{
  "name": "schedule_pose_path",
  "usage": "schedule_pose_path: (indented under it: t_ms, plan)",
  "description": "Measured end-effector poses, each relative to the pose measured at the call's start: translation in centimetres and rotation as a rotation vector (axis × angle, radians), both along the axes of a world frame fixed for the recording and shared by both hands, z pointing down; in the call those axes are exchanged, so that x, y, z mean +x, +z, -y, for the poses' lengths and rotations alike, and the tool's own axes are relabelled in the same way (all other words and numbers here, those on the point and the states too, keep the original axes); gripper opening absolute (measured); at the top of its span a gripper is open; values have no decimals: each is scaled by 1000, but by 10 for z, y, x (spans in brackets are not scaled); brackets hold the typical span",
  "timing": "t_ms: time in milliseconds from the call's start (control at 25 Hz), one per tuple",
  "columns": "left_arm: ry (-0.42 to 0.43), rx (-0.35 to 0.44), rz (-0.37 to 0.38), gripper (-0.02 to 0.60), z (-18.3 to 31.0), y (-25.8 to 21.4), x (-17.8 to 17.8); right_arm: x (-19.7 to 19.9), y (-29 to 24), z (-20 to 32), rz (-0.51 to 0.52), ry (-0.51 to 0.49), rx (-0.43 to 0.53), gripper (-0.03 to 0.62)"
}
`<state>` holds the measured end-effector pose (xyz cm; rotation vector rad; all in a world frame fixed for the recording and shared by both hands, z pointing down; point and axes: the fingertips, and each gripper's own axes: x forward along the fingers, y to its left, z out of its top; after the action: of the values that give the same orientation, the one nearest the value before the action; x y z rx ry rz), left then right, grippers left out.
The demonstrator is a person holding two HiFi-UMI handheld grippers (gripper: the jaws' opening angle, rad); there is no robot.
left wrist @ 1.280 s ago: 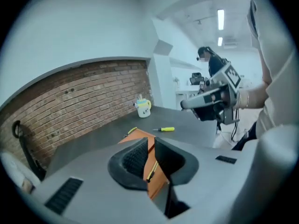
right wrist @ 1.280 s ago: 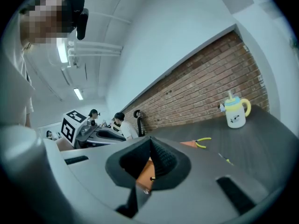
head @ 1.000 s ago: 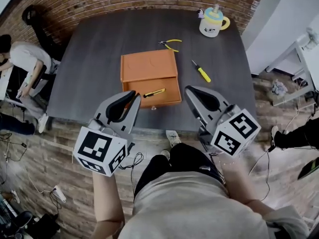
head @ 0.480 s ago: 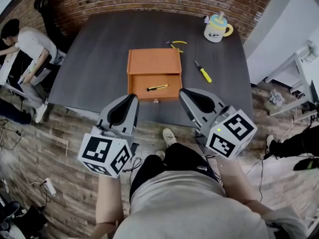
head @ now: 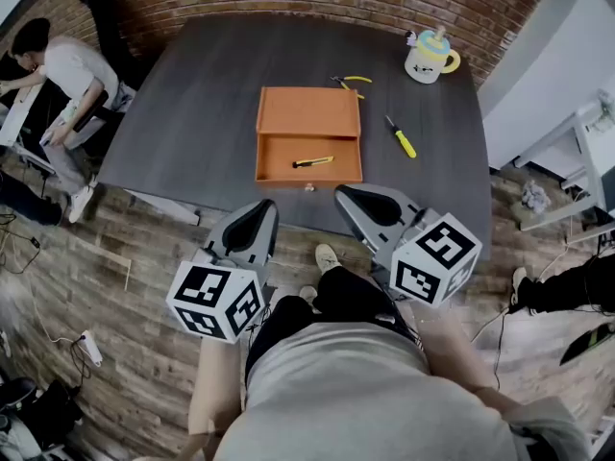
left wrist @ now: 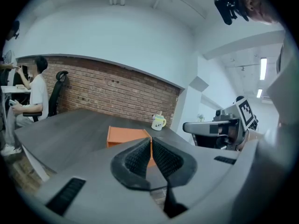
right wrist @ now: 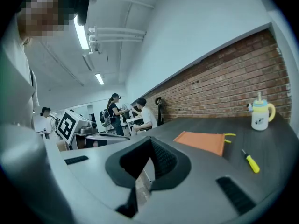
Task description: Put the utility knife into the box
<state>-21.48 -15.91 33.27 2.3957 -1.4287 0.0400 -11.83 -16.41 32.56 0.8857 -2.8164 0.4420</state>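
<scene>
Utility knife (head: 313, 162) in the orange box (head: 307, 113), upper centre of frame.
It seems to lie flat inside; my left hand-held gripper (head: 258, 221) and right hand-held gripper (head: 357, 203) hang clenched, empty, below the table (head: 192, 113).

The dark worktop (head: 192, 113) carries an orange box (head: 309, 123) by its near edge, pliers (head: 348, 84) behind it, a screwdriver (head: 401, 138) toward the right edge, and a mug (head: 430, 60) at the far right corner.
</scene>
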Motion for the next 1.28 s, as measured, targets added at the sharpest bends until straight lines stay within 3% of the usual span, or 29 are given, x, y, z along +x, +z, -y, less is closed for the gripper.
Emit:
schedule_pose_path:
  t_ms: [760,1280]
  plan:
    - [38,-79,-22,20,-21,31,5,-10,42,-23,-75,-55,-117,6]
    - [70,-94,-25,20,-20,36,14,-8,48,-19,-70,-68,-122,6]
